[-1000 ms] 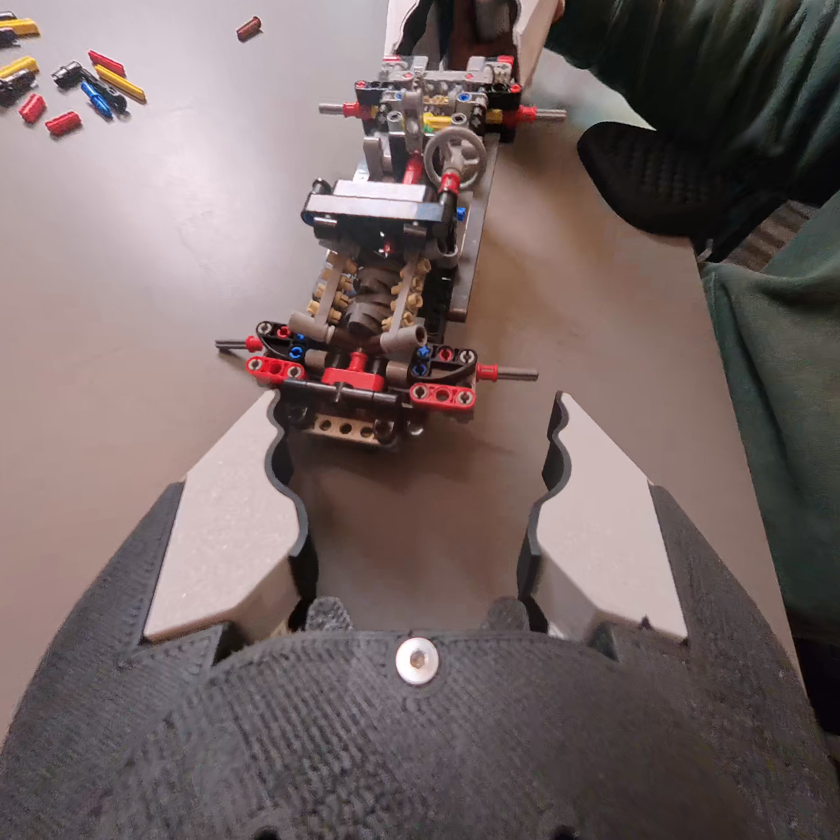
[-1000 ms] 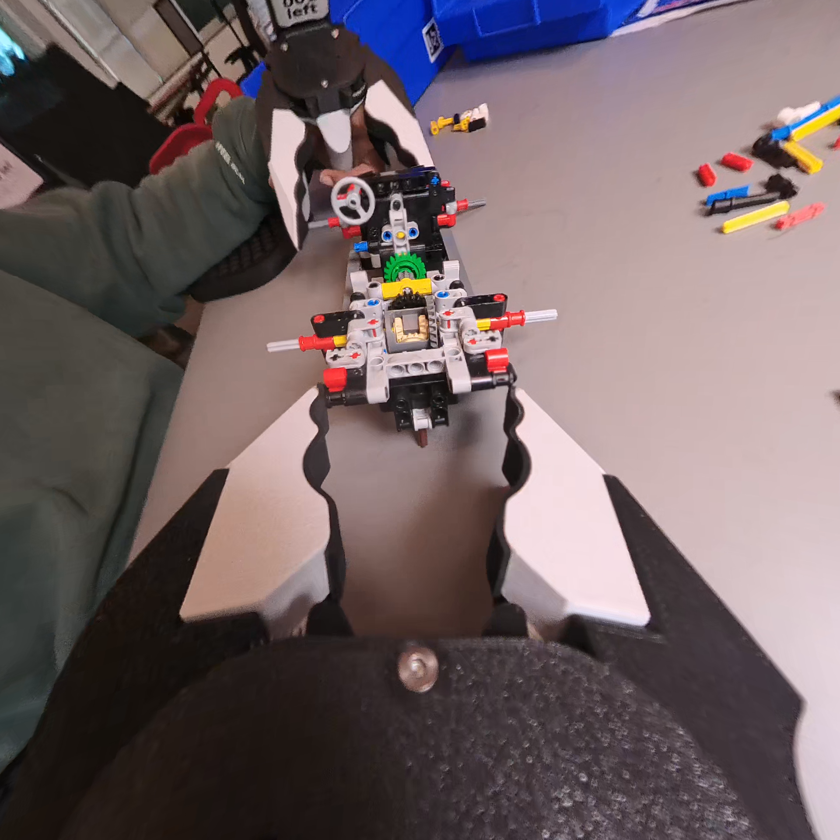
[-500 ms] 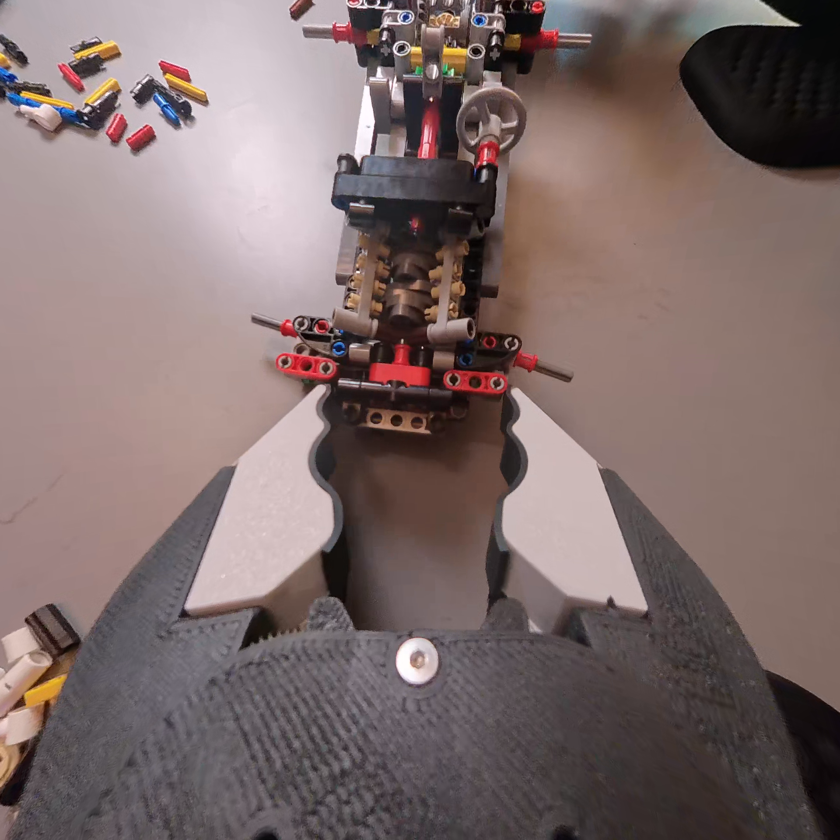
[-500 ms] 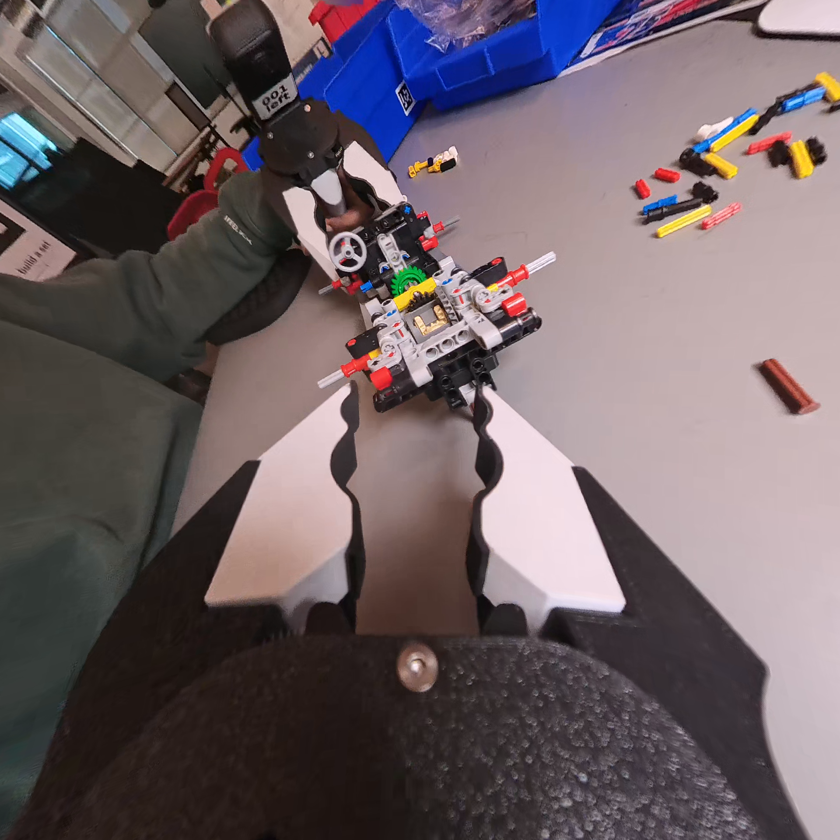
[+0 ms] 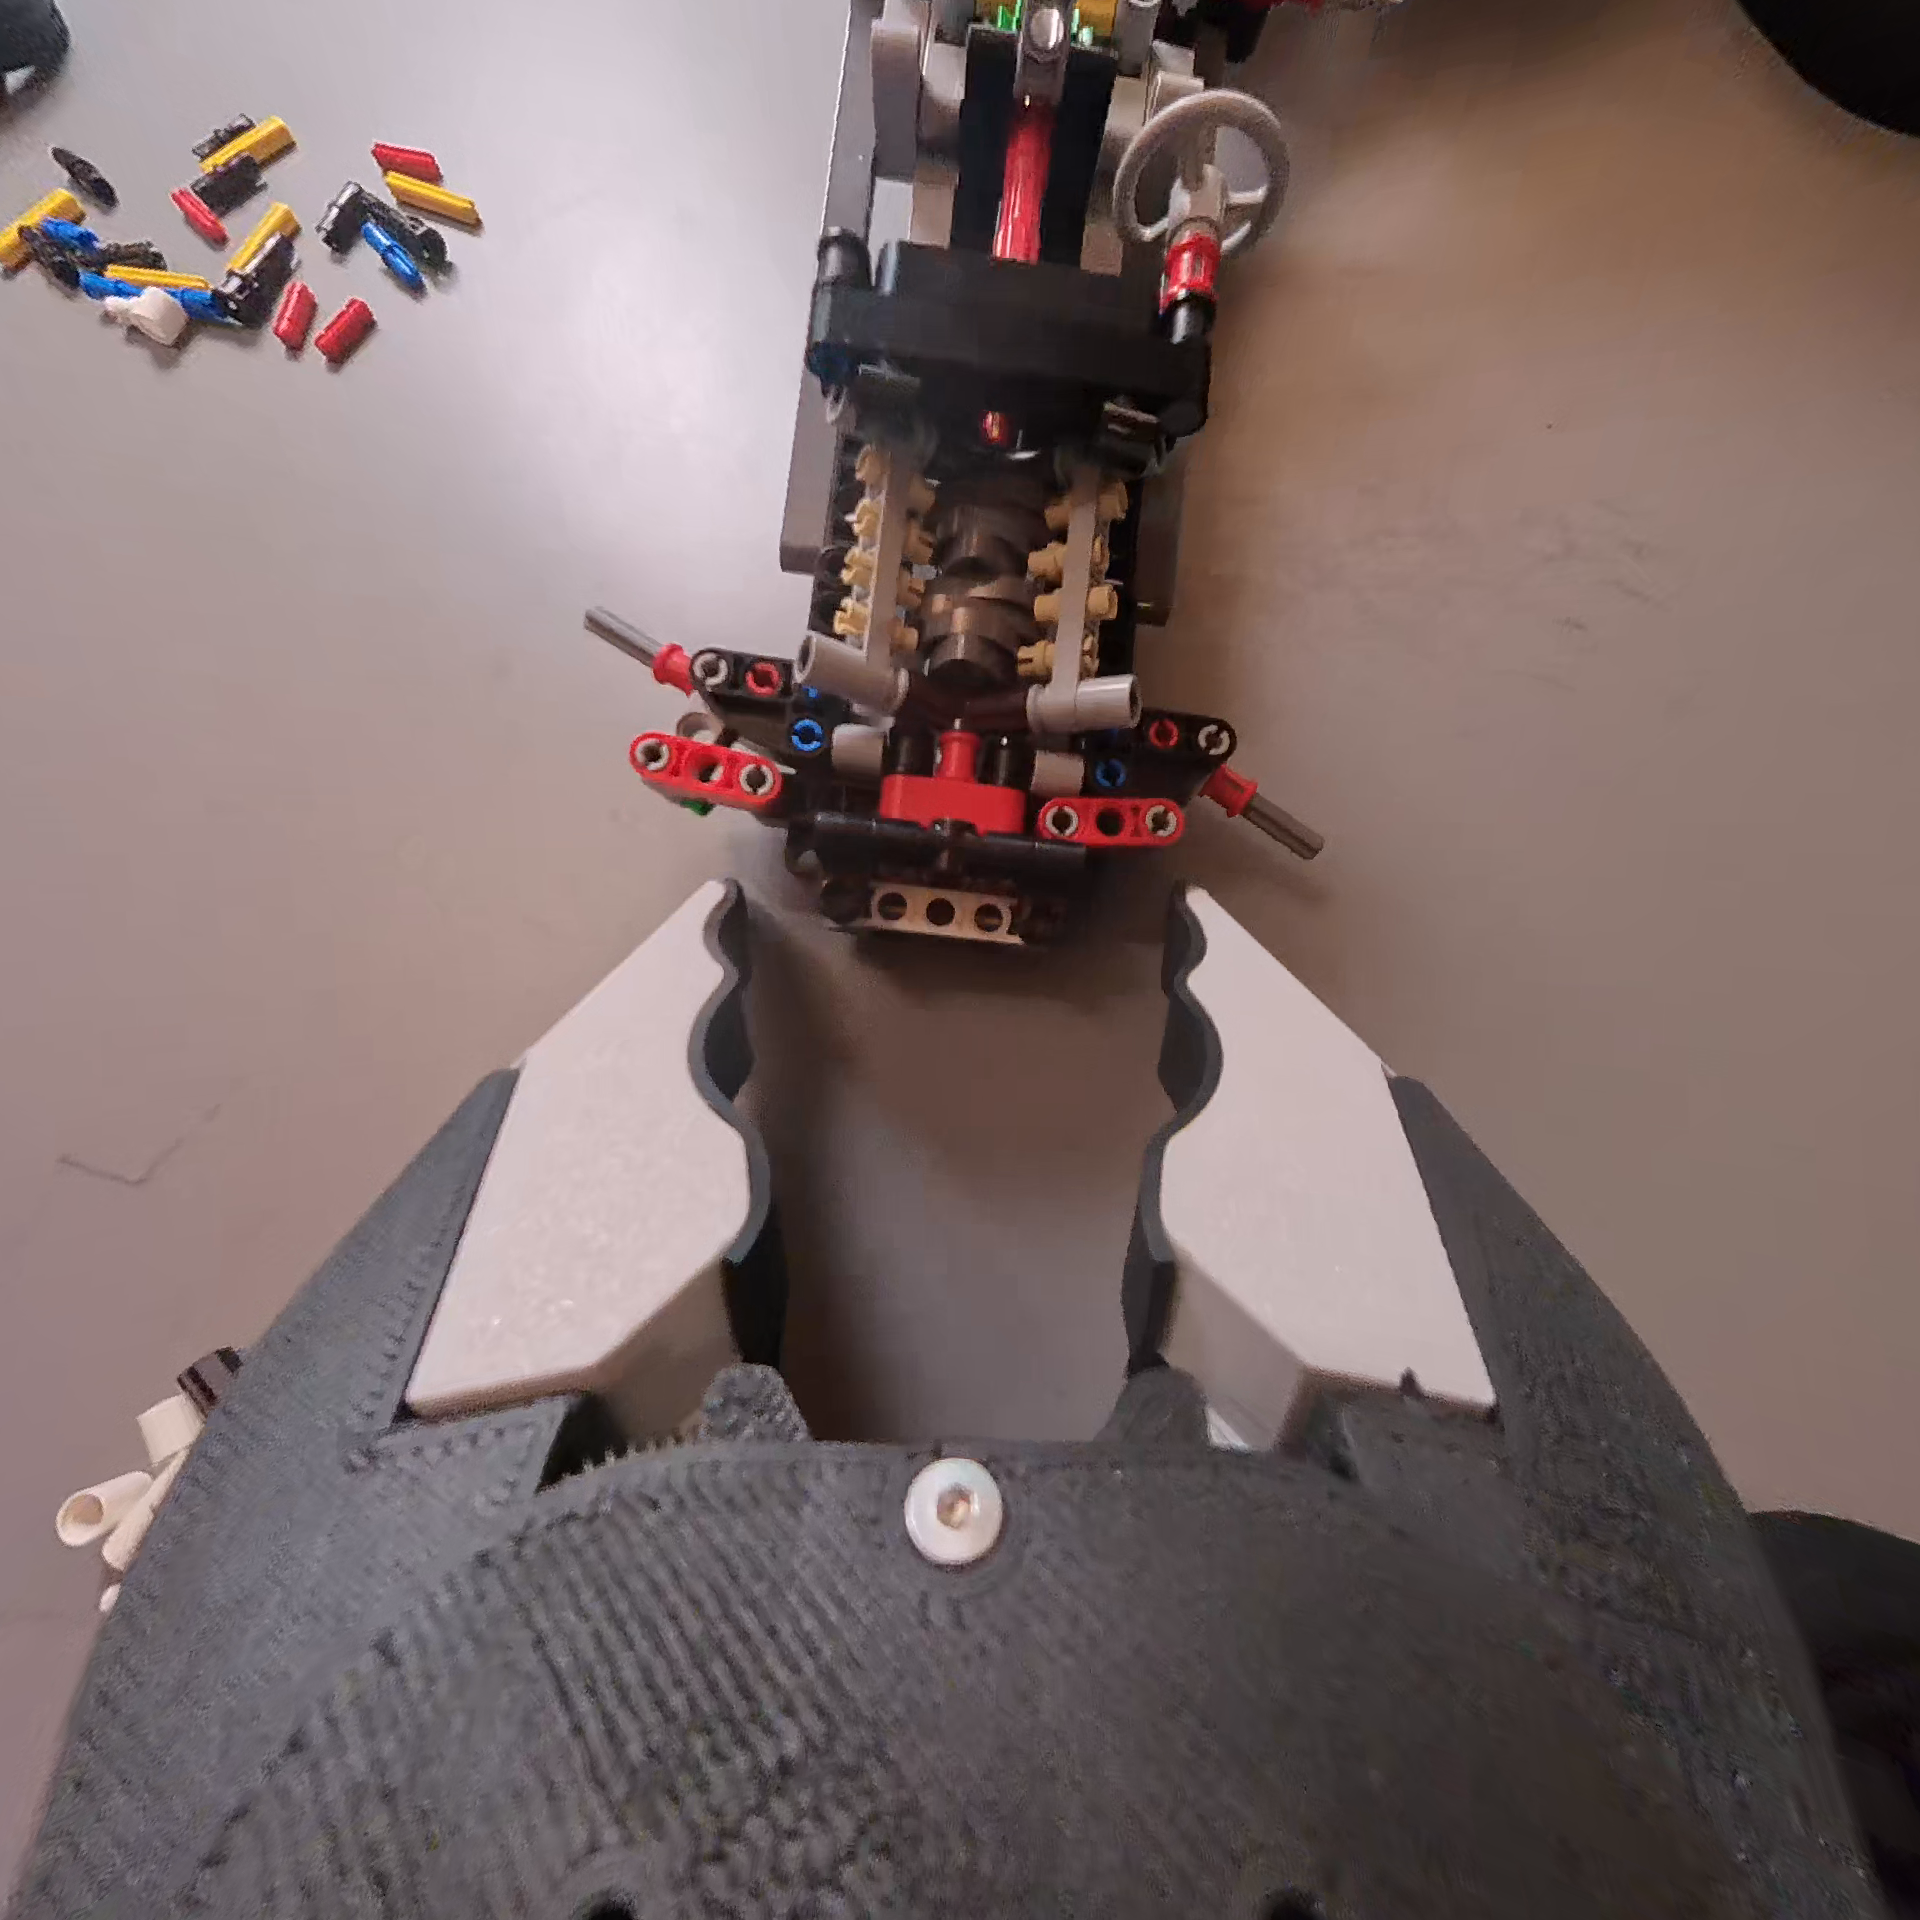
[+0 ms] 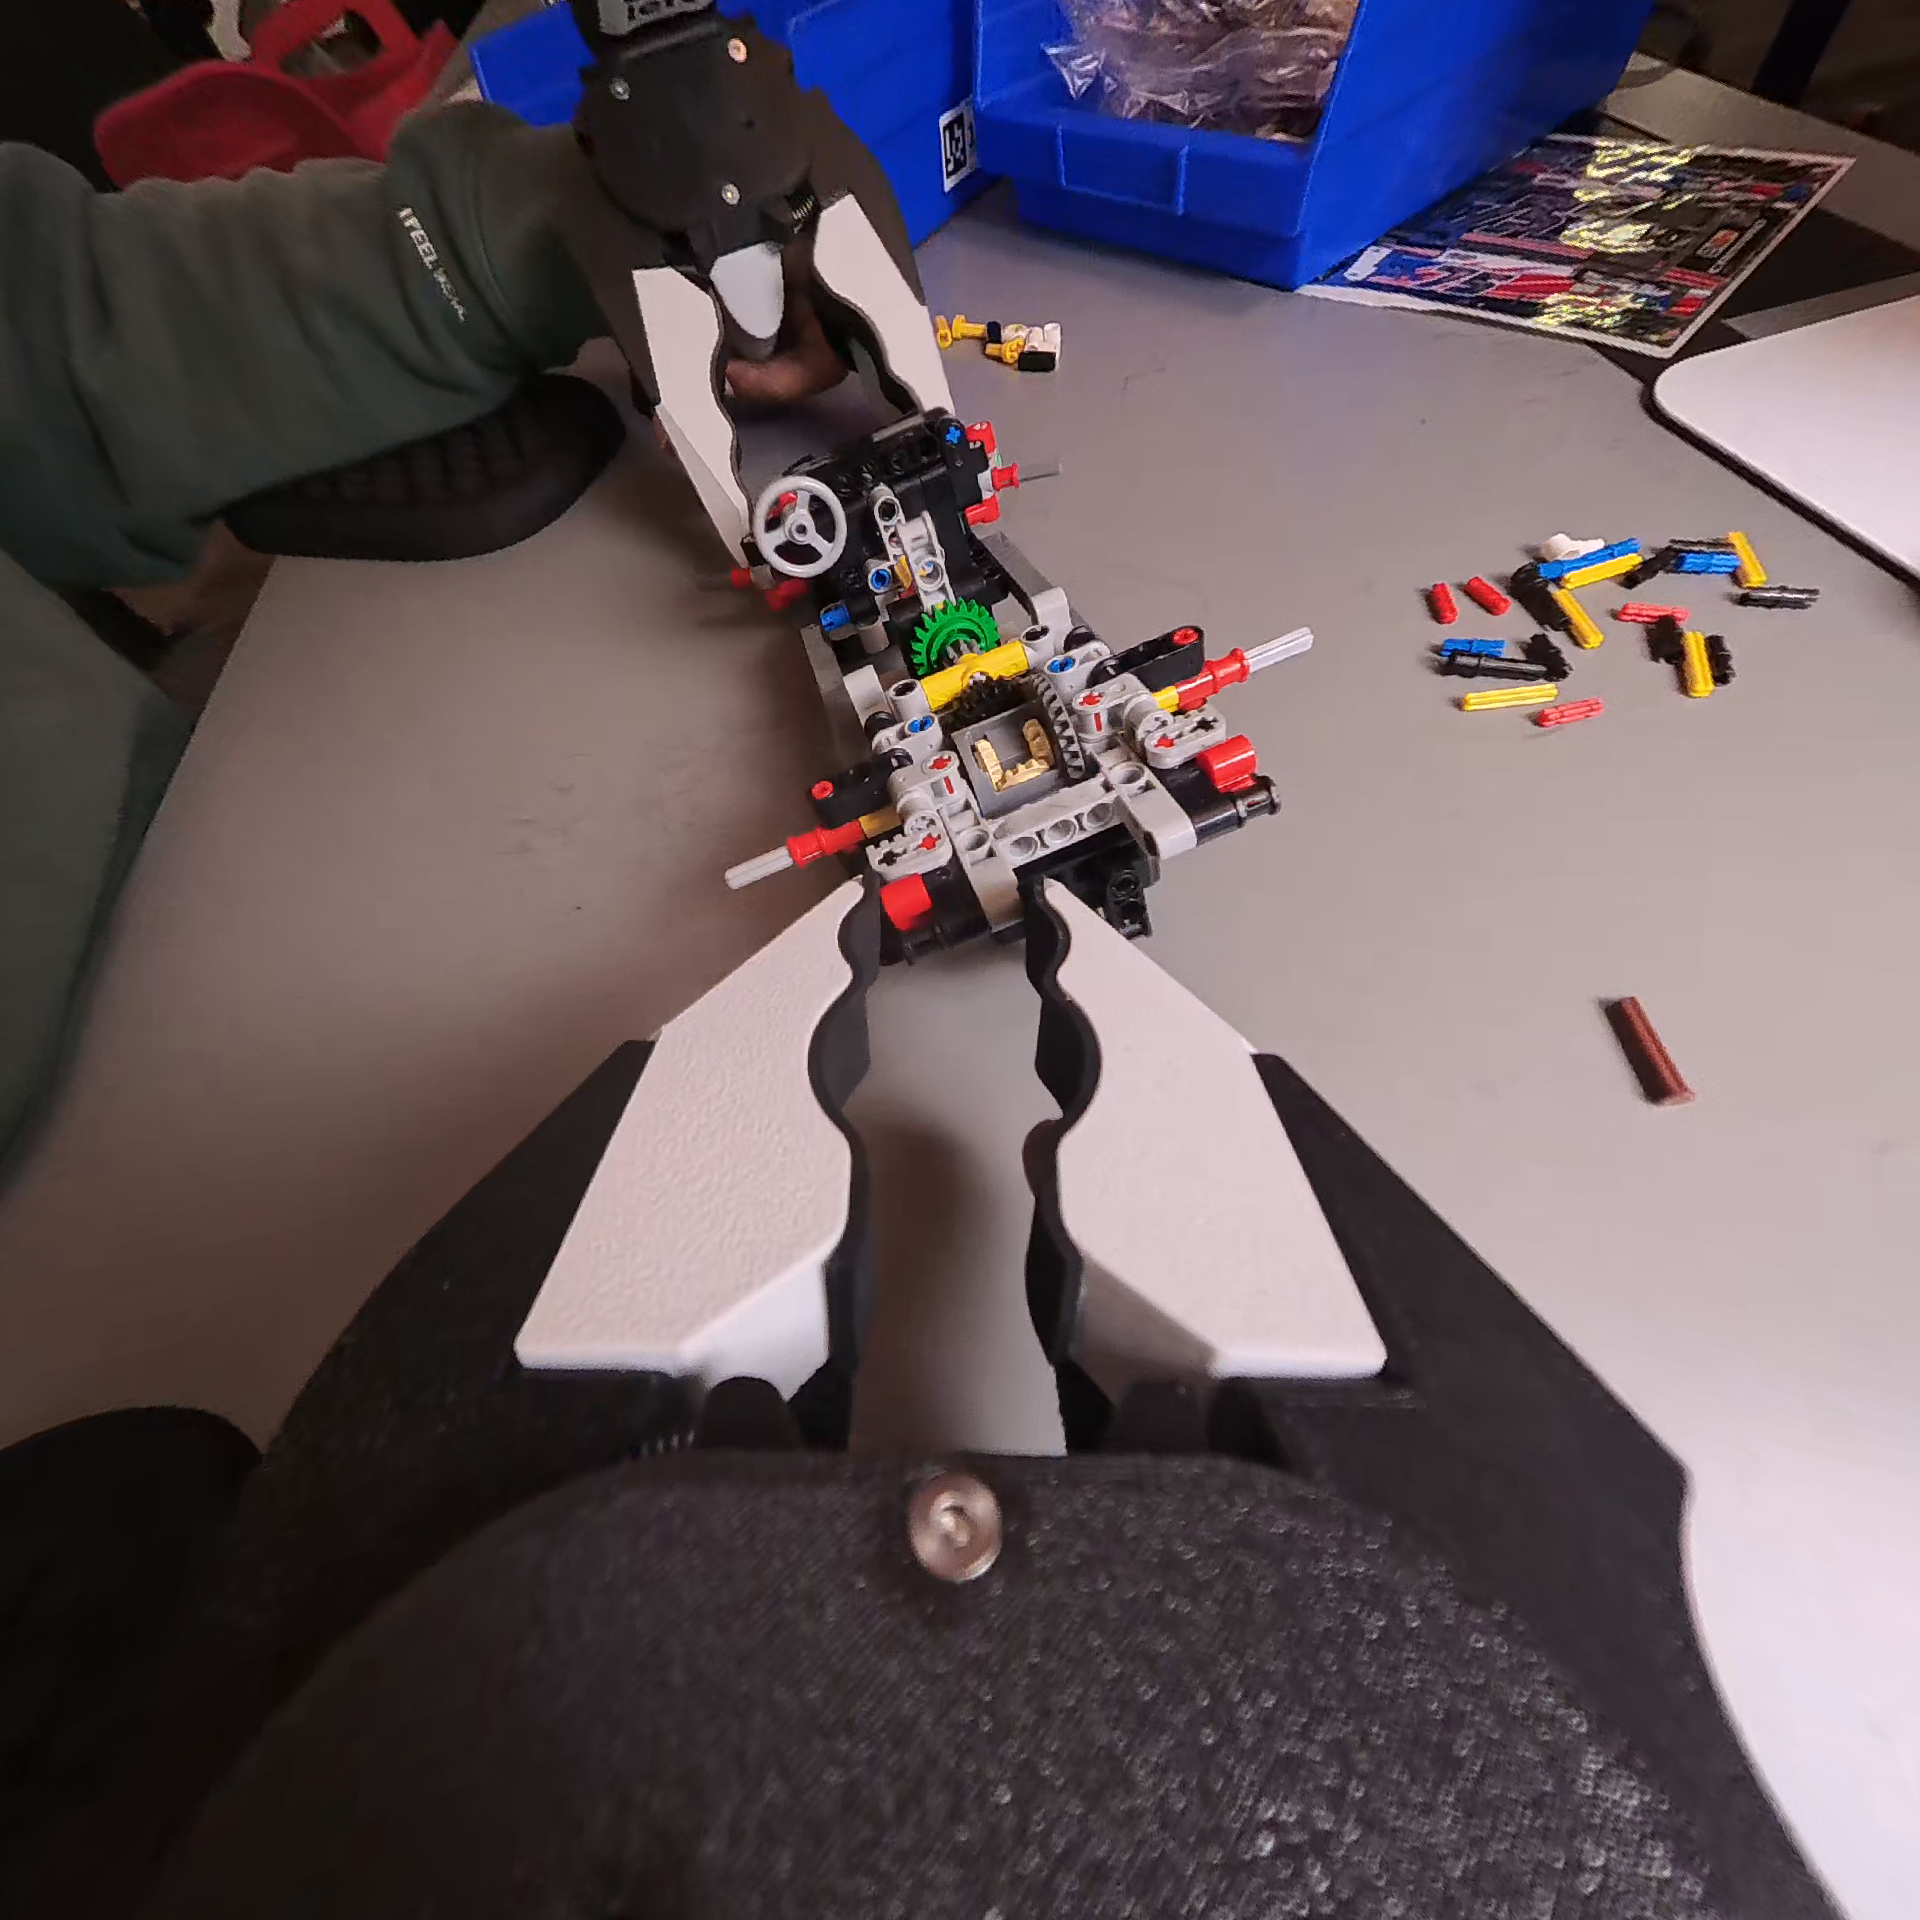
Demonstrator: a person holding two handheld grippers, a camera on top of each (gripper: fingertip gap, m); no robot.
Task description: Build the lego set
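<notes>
A long lego car chassis [image 5: 977, 582] lies on the grey table [image 5: 416, 935], with a grey steering wheel [image 5: 1205, 166] and a green gear [image 6: 951, 636]. My left gripper [image 5: 956, 904] is open. Its fingertips flank the chassis end that has red beams and a tan beam, with a gap on each side. My right gripper [image 6: 951, 899] is closed to a narrow gap on the black and grey block at the opposite end of the chassis [image 6: 1039, 769]. The left gripper also shows in the right wrist view [image 6: 831, 457], at the far end.
Loose red, yellow, blue and black pieces [image 6: 1600, 623] lie right of the chassis, also seen in the left wrist view [image 5: 239, 249]. A brown piece [image 6: 1650, 1049] lies alone. Blue bins [image 6: 1247, 135] and a printed sheet [image 6: 1579, 239] stand behind. A green sleeve [image 6: 260, 312] is at left. My right fingertips sit around 20 cm from my left ones.
My right gripper's fingers have narrowed from wide open onto the chassis end. My left gripper has narrowed a little, moved closer and now looks more steeply down on the chassis.
</notes>
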